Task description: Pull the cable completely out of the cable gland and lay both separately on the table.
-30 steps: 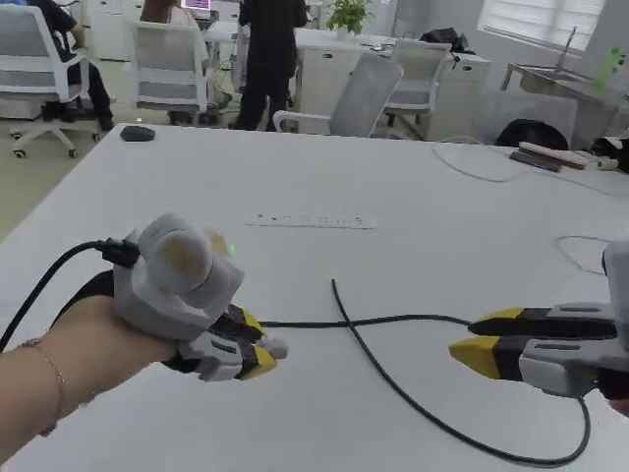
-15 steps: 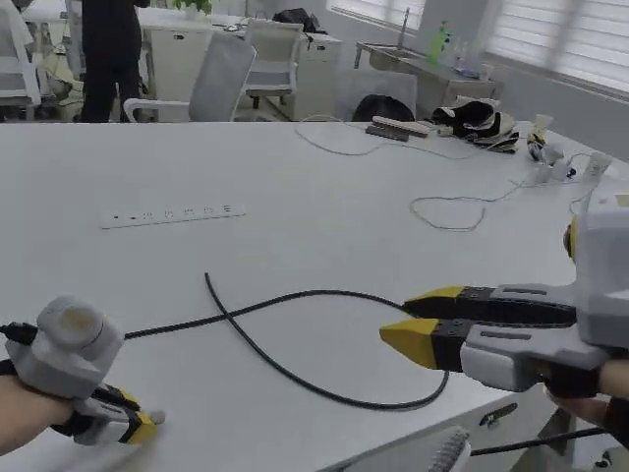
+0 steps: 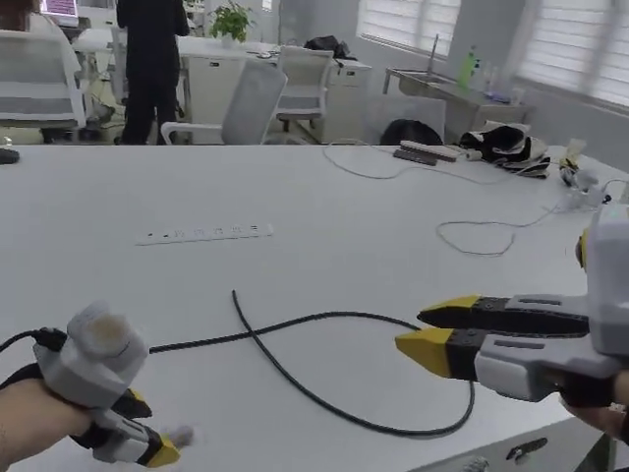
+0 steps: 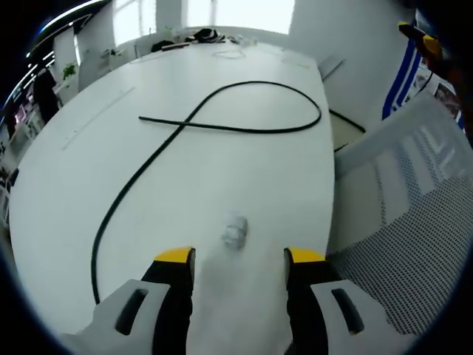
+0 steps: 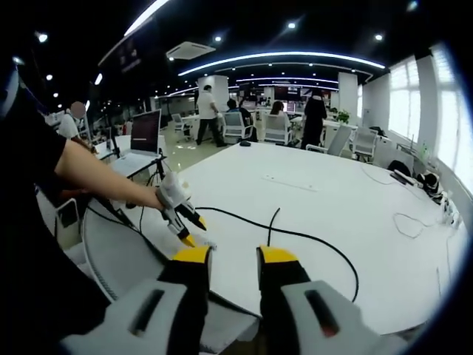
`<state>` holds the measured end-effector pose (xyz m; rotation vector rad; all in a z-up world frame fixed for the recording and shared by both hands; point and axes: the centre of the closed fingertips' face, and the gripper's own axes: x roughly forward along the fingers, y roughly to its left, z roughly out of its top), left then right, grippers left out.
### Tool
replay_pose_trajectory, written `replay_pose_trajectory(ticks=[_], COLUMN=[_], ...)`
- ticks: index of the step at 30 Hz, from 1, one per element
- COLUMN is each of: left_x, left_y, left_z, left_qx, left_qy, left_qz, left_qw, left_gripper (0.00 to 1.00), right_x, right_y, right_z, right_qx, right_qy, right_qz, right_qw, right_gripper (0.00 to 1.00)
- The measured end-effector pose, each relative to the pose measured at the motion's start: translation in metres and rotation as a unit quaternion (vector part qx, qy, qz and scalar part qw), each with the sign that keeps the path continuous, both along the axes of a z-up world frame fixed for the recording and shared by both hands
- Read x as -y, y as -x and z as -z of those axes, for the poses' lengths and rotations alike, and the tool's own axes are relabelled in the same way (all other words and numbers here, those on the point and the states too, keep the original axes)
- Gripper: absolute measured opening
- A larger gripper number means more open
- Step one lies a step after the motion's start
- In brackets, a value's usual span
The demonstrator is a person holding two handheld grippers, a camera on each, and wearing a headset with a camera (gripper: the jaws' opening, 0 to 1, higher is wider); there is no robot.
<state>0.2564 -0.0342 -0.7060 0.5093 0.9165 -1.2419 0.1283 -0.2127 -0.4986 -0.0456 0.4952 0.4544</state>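
Now released, the left claw (image 4: 240,256) has dropped the cable gland (image 4: 235,231) onto the worktop (image 4: 222,181), clear of the cable (image 4: 251,131); right claw (image 5: 235,257) parted, empty; task apparently done.

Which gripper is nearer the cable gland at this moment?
Left. The cable gland lies on the table just ahead of the left gripper, between its open jaws; the right gripper hovers well off to the side, by the cable loop.

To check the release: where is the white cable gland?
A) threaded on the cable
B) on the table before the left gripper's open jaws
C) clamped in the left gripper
B: the cable gland lies on the table ahead of the open left gripper, apart from the cable.
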Motion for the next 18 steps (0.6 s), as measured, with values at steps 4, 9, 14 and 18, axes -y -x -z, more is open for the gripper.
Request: replay_pose_trajectory(ticks=[4,9,14,18], left_x=[-0.027,-0.065,-0.101,-0.140], left_y=[0.015,0.052,0.069,0.071], left_z=[-0.042,-0.108,-0.147,-0.146], left_qx=[-0.011,0.002,0.026,0.073], left_qy=[0.027,0.059,0.117,0.119], left_qz=[-0.011,-0.032,-0.121,-0.221], left_qw=[0.9995,0.9977,0.9854,0.9653], left_gripper=[0.53,0.59,0.59,0.60], right_x=[-0.012,-0.027,-0.040,-0.041], right_y=[-0.006,-0.002,0.003,0.006], right_z=[0.029,0.065,0.080,0.088], right_qx=[-0.045,-0.105,-0.140,-0.165], right_qy=[-0.011,-0.011,-0.019,-0.032], right_qz=[-0.039,-0.084,-0.110,-0.107], right_qw=[0.9982,0.9908,0.9837,0.9798], right_gripper=[0.26,0.28,0.33,0.38])
